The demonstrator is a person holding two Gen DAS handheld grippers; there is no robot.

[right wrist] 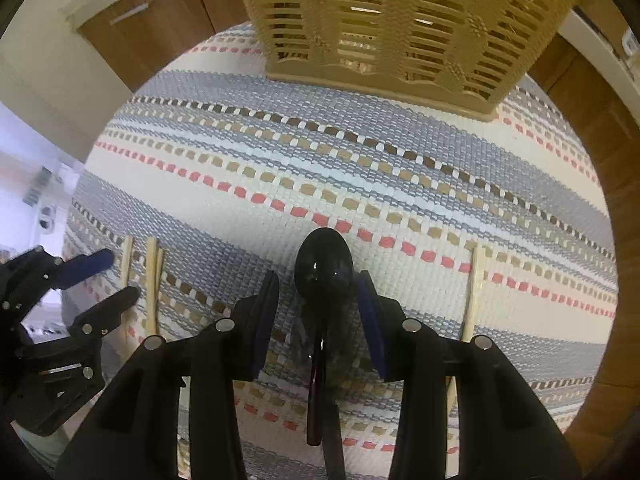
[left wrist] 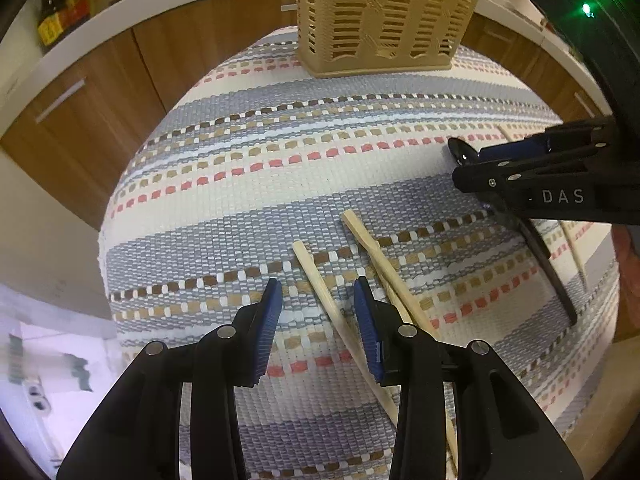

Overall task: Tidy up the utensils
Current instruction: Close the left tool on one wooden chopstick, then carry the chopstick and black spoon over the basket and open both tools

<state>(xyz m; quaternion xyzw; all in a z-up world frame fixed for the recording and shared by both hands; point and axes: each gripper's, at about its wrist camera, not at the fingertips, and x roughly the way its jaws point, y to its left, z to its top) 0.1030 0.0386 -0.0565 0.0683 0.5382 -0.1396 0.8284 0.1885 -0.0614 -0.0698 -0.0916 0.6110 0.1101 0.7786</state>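
Left view: left claw (left wrist: 316, 300) is sitting parted around one of three chopsticks (left wrist: 320, 280) on the mat (left wrist: 240, 200), not pinching. They're light, stiff, thin; grab mid-shaft.

Right view: right claw (right wrist: 316, 300) is straddling the one black spoon (right wrist: 323, 264), unclenched. Slick plastic; take the neck. One basket (right wrist: 400, 28) is waiting behind, one more chopstick (right wrist: 476, 280) beside.
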